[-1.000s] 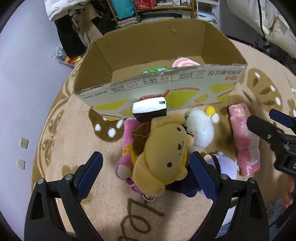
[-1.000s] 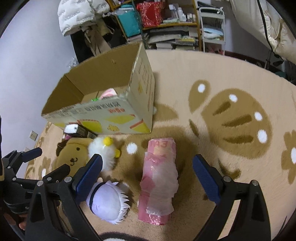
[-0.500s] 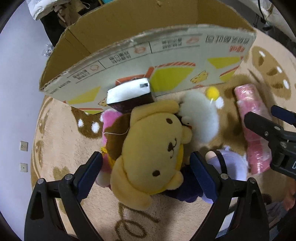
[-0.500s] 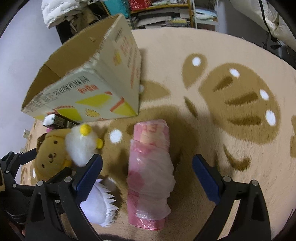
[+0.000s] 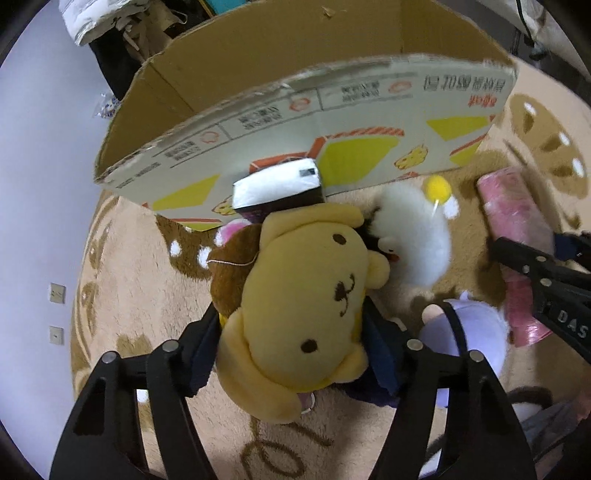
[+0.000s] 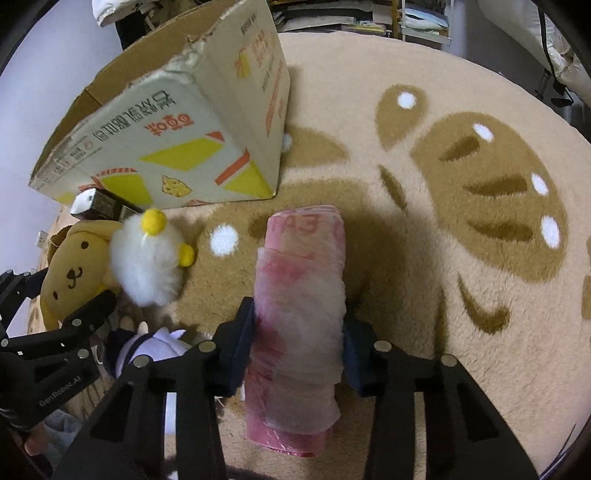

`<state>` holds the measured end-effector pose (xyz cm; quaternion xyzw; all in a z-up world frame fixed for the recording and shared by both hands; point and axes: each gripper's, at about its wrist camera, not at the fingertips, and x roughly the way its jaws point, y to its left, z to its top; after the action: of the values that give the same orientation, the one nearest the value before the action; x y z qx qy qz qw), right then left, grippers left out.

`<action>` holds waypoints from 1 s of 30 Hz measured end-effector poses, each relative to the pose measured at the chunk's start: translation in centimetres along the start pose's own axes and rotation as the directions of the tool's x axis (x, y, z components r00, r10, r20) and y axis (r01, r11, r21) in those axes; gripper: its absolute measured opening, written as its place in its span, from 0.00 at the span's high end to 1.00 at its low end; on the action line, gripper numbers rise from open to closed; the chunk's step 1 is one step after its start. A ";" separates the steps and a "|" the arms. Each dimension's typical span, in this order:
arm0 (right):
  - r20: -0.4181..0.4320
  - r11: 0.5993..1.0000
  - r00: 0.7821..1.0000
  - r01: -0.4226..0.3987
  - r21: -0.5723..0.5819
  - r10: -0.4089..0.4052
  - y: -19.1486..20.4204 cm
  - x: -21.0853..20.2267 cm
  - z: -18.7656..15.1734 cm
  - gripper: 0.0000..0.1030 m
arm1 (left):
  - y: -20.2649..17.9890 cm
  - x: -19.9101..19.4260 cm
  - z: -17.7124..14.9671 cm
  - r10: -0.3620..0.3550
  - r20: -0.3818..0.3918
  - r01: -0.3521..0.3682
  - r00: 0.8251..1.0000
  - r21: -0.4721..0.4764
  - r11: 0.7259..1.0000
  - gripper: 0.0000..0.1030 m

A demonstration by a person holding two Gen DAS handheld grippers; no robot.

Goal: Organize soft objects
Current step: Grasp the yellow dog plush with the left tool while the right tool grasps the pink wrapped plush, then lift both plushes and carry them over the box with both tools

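My left gripper (image 5: 291, 341) is shut on the yellow dog plush (image 5: 306, 299), its pads pressing both sides of the head; the plush also shows in the right wrist view (image 6: 72, 273). My right gripper (image 6: 299, 341) is shut on the pink plastic-wrapped roll (image 6: 299, 314), which lies on the rug; the roll also shows in the left wrist view (image 5: 517, 236). A white fluffy chick plush (image 5: 413, 240) and a lavender-haired doll (image 5: 465, 339) lie between the two. The open cardboard box (image 5: 314, 107) stands just behind them.
A small dark carton with a white end (image 5: 277, 184) leans against the box front. A pink plush (image 5: 229, 234) and a brown one (image 5: 229, 273) lie under the dog. The beige patterned rug (image 6: 461, 229) spreads to the right. Shelves and clutter (image 6: 362, 14) stand beyond.
Both grippers have moved down and forward and closed: the left on the yellow dog plush, the right on the pink roll. Both were open before.
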<state>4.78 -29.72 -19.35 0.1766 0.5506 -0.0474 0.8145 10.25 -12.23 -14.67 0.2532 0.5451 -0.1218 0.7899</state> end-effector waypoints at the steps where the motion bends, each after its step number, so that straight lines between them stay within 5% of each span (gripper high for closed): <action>1: 0.007 1.000 1.000 -0.002 -0.003 0.002 0.1 -0.1 0.0 0.63 | 0.3 -0.3 -0.1 -0.012 0.006 0.012 1.000 -0.011 1.000 0.34; 6: 0.040 0.999 0.999 -0.019 -0.032 0.021 1.1 -1.2 0.1 0.78 | 1.2 -1.7 -0.6 -0.056 0.053 0.058 0.997 -0.041 0.997 0.35; 16: 0.179 0.995 0.981 -0.061 -0.073 0.074 2.2 -5.6 -0.1 0.81 | 2.8 -4.1 -1.5 -0.060 0.119 0.072 0.991 -0.099 0.992 0.35; 21: 0.276 0.991 0.955 -0.079 -0.107 0.106 3.1 -8.4 -0.8 0.82 | 4.8 -6.0 -2.0 -0.059 0.192 0.091 0.980 -0.163 0.982 0.35; 30: 0.451 0.981 0.878 -0.093 -0.173 0.162 3.8 -13.2 0.0 0.82 | 7.5 -9.9 -2.4 -0.020 0.346 0.114 0.938 -0.252 0.961 0.35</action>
<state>0.64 -27.73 -6.42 0.1361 0.3297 0.0062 0.9342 8.14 -5.46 -4.15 0.1002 0.4205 -0.1157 0.8943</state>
